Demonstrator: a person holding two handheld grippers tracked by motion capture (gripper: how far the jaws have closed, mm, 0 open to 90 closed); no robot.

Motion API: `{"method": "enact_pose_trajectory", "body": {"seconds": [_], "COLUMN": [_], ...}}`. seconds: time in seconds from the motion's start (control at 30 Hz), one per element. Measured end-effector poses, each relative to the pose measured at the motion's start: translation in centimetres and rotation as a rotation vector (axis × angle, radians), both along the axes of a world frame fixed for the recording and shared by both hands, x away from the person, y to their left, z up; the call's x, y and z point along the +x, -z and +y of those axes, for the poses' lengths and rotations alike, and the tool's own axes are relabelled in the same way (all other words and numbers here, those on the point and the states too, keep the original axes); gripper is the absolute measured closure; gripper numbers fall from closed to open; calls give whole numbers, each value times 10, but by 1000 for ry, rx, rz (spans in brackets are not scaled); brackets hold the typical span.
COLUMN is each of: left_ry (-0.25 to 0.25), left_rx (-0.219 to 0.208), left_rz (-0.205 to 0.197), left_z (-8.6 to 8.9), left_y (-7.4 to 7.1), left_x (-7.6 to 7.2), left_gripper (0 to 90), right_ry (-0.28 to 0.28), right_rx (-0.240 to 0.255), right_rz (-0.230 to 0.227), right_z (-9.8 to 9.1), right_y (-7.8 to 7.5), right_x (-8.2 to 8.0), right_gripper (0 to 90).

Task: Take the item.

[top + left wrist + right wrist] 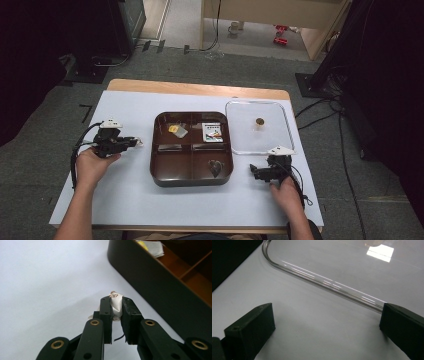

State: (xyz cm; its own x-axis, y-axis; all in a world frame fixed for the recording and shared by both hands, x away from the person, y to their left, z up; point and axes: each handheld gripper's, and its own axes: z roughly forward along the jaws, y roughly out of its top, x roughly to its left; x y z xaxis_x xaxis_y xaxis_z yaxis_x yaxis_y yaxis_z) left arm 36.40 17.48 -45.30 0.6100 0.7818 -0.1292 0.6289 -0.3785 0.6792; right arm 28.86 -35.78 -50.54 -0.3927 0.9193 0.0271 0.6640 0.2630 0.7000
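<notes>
Pinching a small white paper packet [116, 304] in our left gripper [117, 305], we hold it beside the brown compartment tray [156, 165], seemingly for sorting; our right gripper [327, 325] rests spread.

The left gripper [117, 312] rises from the bottom of its own view, its two black fingers [106, 315] pressed together on a small white crumpled paper packet [116, 302] with reddish print near its top. A thin dark wire pokes out below the packet, between the fingers. Beneath lies the white-covered desk [45, 282]. At the upper right stands the rounded corner of a dark brown compartmented tray [155, 287]; a white sachet with a yellow patch [152, 246] lies in its far compartment.
</notes>
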Motion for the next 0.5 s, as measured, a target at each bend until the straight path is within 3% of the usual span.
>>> {"method": "enact_pose_trajectory", "body": {"seconds": [0.5], "left_ry": [-13], "left_rx": [1], "left_rz": [24], "left_z": [1], "left_y": [9], "left_x": [3], "left_gripper": [788], "right_ry": [0], "right_rx": [0], "right_rz": [0], "right_z": [0], "right_y": [0], "right_x": [0], "right_gripper": [0]}}
